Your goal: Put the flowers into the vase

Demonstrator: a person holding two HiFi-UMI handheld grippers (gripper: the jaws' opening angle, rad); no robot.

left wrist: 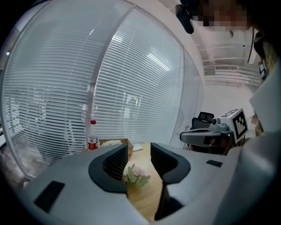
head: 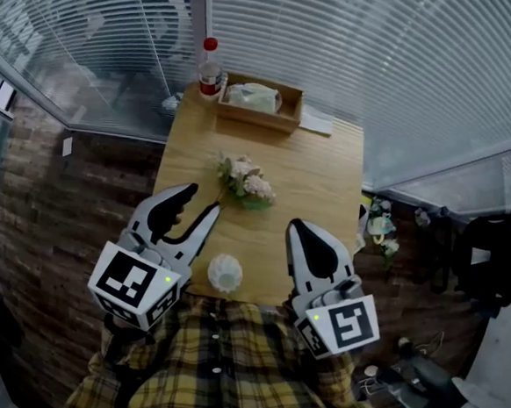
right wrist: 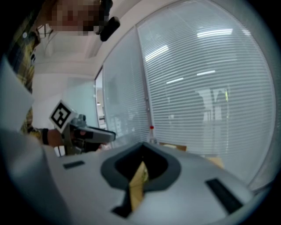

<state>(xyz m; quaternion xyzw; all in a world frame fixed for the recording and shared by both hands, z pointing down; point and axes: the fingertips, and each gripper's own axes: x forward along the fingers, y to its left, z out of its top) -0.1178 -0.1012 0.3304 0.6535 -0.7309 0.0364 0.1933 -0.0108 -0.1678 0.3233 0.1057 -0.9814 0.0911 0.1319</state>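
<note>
- The left gripper [head: 203,202] hovers over the near left part of the wooden table [head: 315,173], its jaws apart with nothing clamped between them.
- In the left gripper view, the flowers [left wrist: 136,175] show through the gap, lying on the table beyond the tips.
- The right gripper [head: 299,229] has its jaws together and holds nothing.
- The flowers [head: 247,182] lie mid-table, just ahead of the left gripper.
- The white vase [head: 224,274] stands at the near edge, between the two grippers.
- At the far end sit a wooden box [head: 258,113] and, beside it, a red-capped bottle [head: 210,67].
</note>
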